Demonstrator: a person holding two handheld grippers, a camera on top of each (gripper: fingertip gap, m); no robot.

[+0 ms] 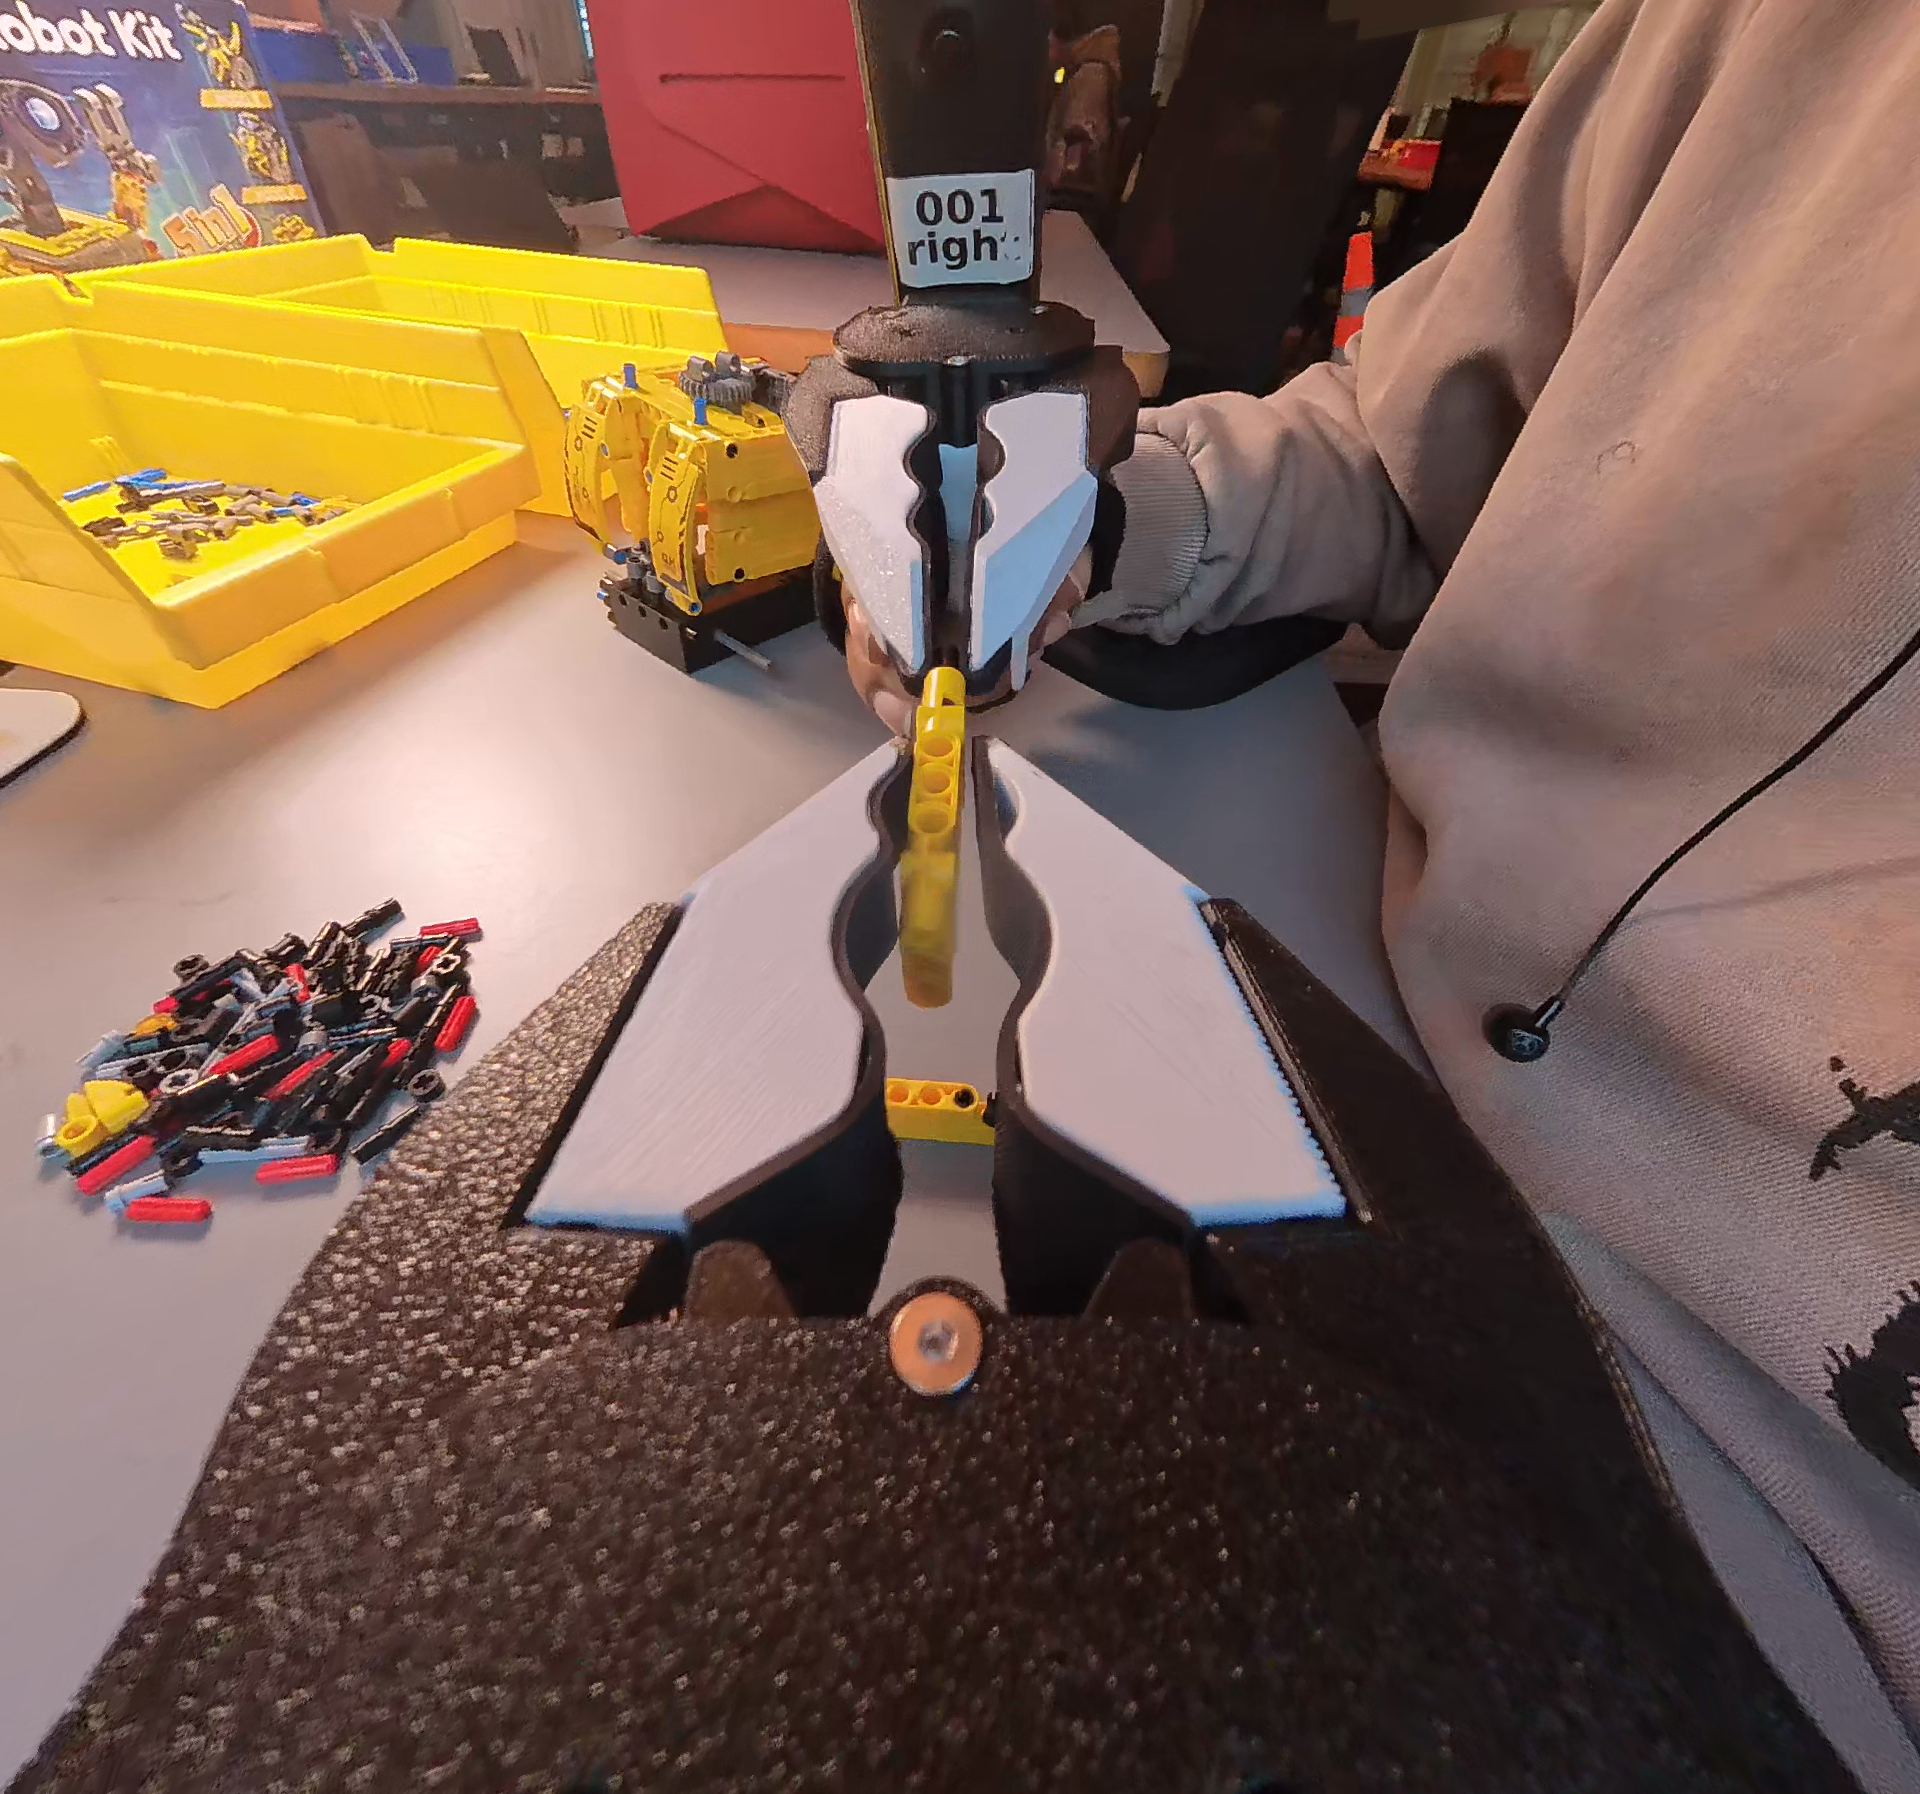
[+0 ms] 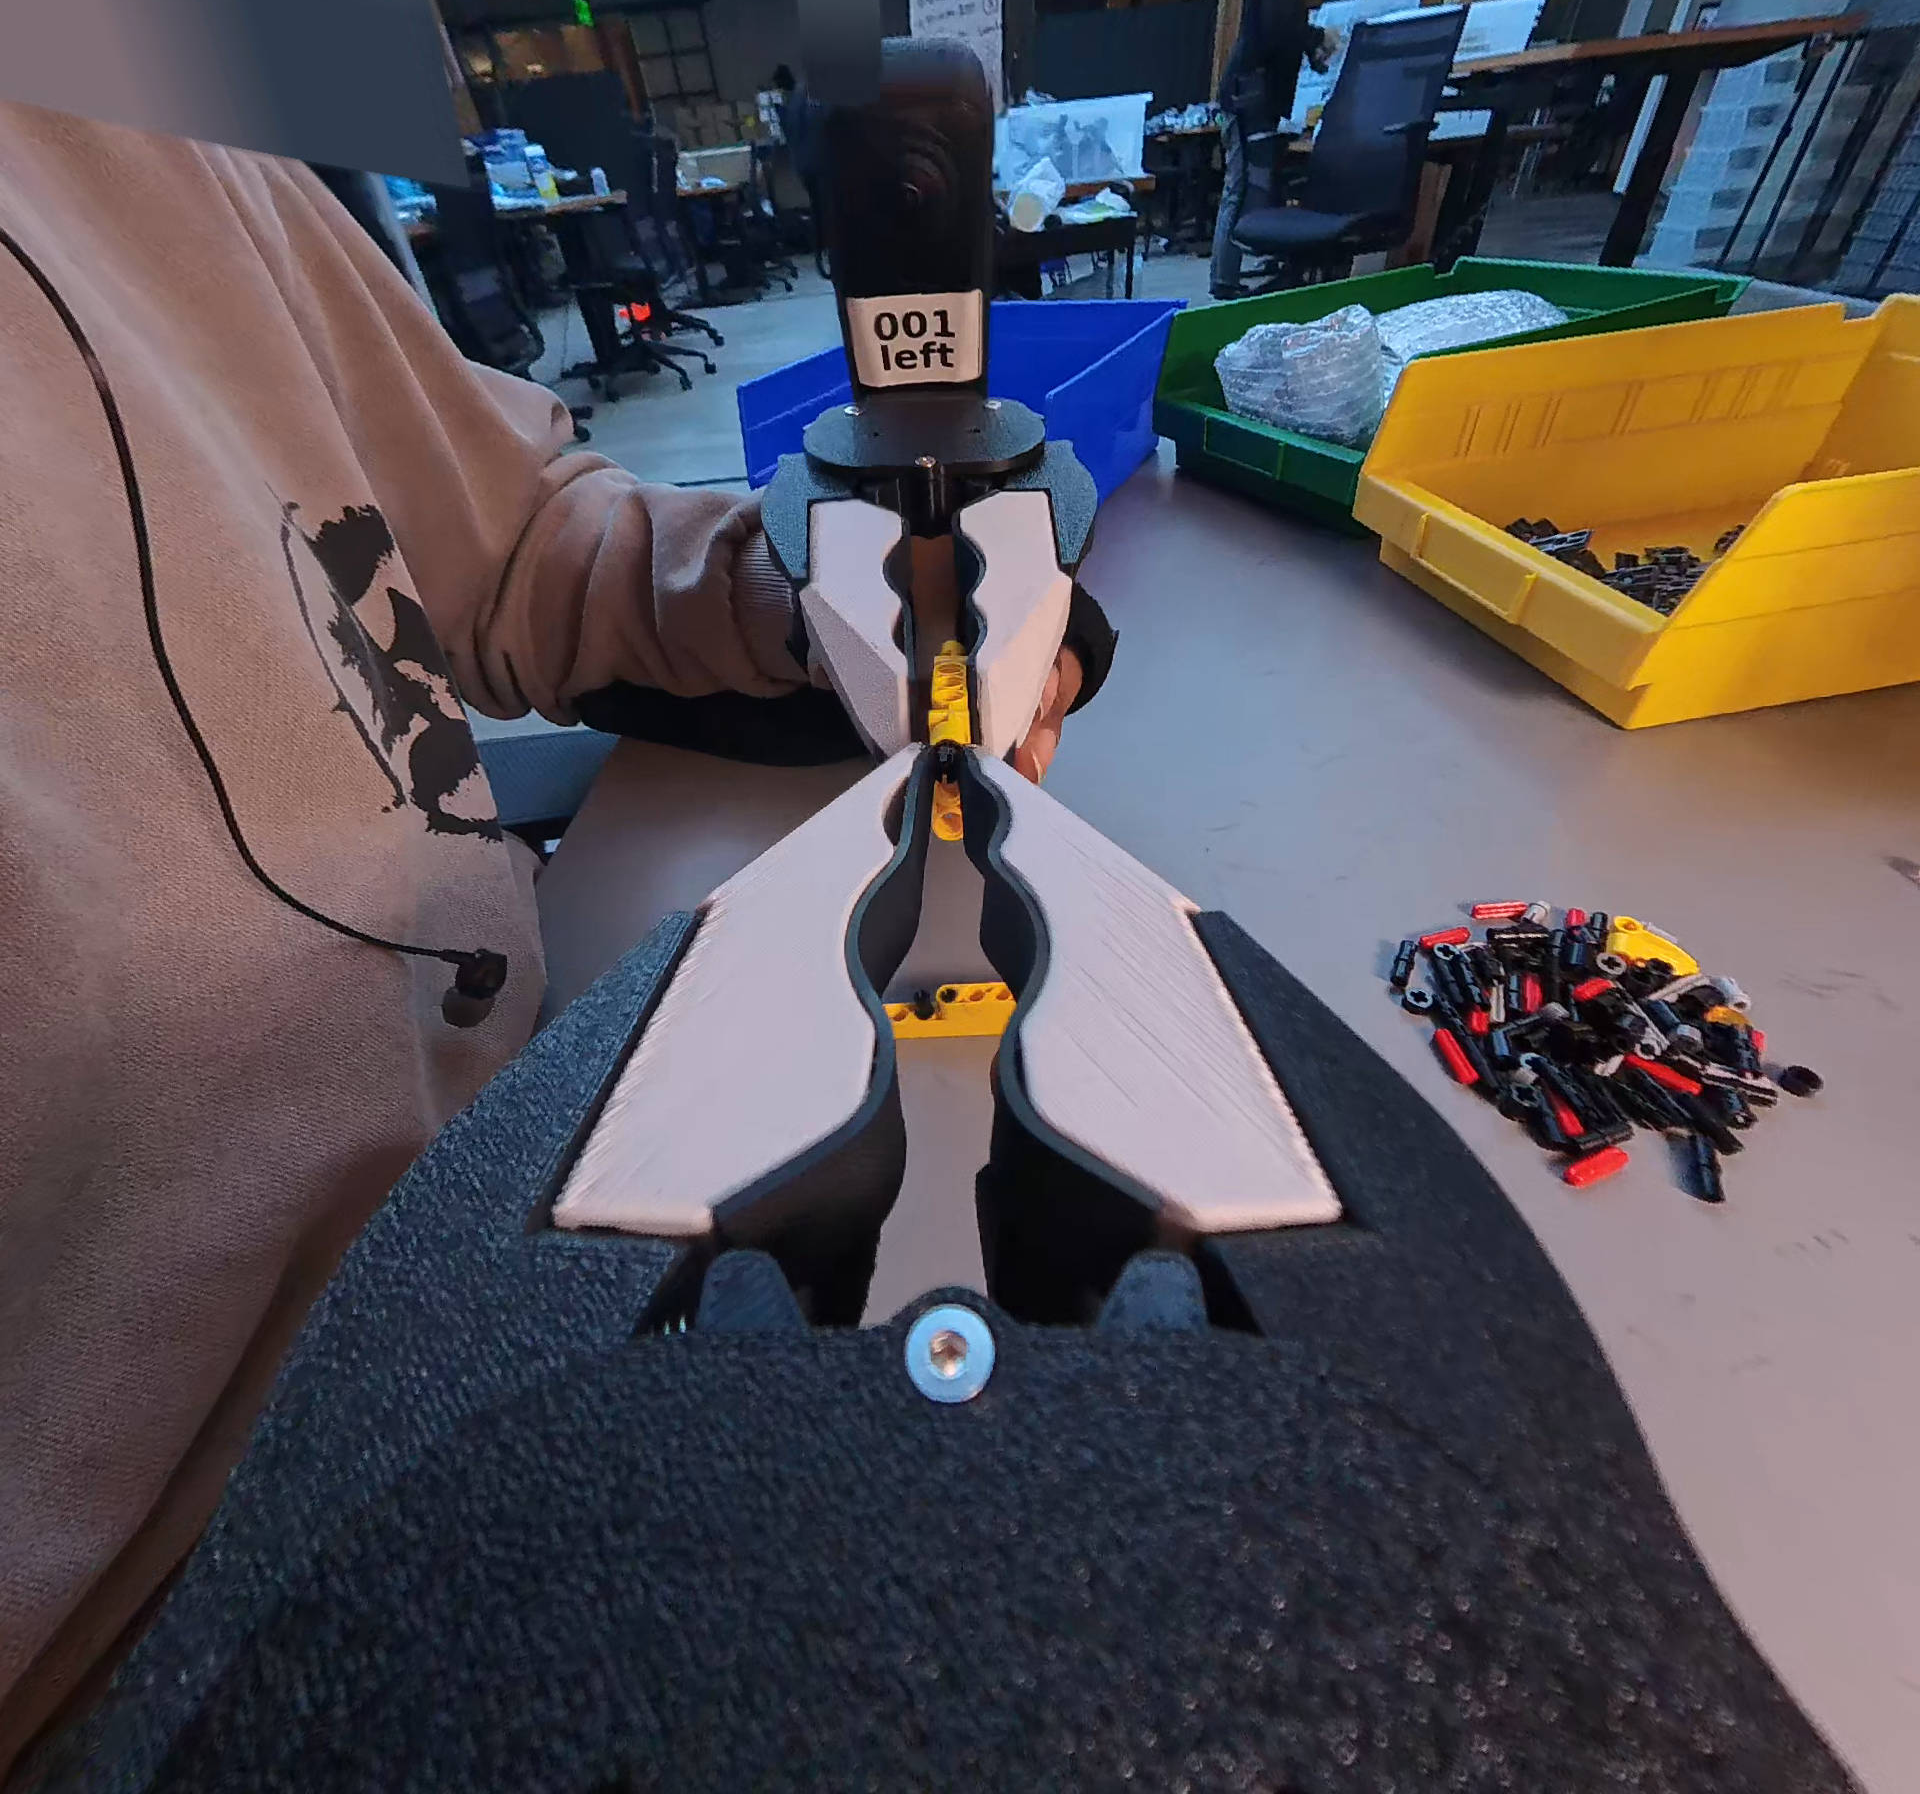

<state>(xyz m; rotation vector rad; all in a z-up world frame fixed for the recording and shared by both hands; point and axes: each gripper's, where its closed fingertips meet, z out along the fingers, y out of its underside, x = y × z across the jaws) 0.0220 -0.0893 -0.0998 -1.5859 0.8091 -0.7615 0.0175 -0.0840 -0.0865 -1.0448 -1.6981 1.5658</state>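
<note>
A yellow beam is clamped between the tips of the left gripper. The right gripper, tip to tip opposite, is pinched on a small black pin at the beam's end. Misalignment could jam or drop the pin. A second beam lies on the grey table below; loose pins are piled left of the left gripper, with yellow bins beyond in a workshop.

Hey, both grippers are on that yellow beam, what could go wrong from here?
1. The right gripper pinches only the far tip of the yellow beam; it may slip out.
2. The left gripper also grips near the tips, so the beam could twist.
3. A dropped beam could land by the second beam or the pile of pins.
</note>
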